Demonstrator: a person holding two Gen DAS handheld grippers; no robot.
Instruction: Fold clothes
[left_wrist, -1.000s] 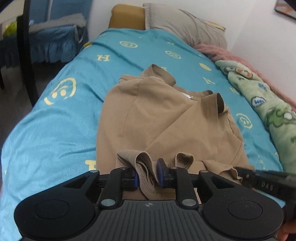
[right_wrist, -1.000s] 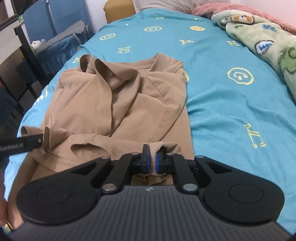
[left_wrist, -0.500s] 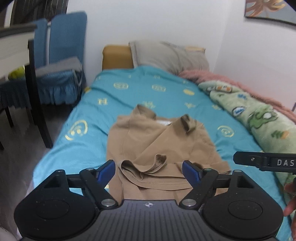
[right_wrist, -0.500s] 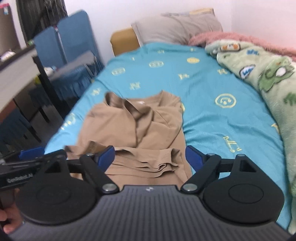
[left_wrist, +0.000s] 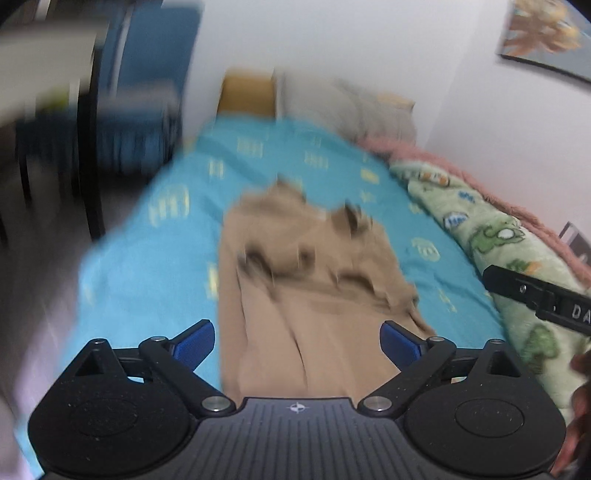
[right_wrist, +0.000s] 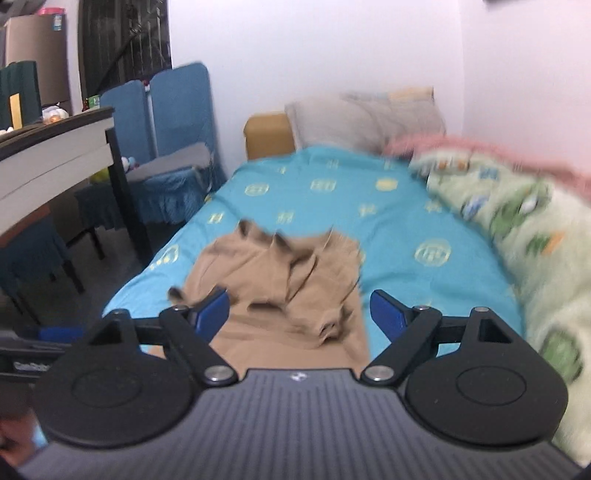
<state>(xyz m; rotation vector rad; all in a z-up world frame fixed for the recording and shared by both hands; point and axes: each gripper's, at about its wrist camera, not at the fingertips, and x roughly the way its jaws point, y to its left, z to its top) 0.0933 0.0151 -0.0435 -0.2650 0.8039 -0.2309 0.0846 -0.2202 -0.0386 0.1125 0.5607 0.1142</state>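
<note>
Left wrist view
Left gripper (left_wrist: 297, 341): jaws wide apart and opening further; nothing pinched, blue pads clear of the cloth.
Shirt (left_wrist: 314, 280): tan, lying on the bed below and ahead of the jaws, far part rumpled into folds, near part flatter.
Bed (left_wrist: 155, 251): turquoise sheet with yellow marks; the shirt sits near its middle.
Blanket (left_wrist: 491, 236): green, along the bed's right edge, apart from the shirt.
Right gripper (left_wrist: 539, 301): only a black bar at the right edge; state unreadable here.
Sharpness: heavily blurred.

Right wrist view
Right gripper (right_wrist: 299, 314): jaws spread wide, empty, above the shirt (right_wrist: 284, 280).
Pillow (right_wrist: 365, 118): grey, at the head of the bed.
Chair (right_wrist: 173, 147): blue, left of the bed (right_wrist: 406, 229).
</note>
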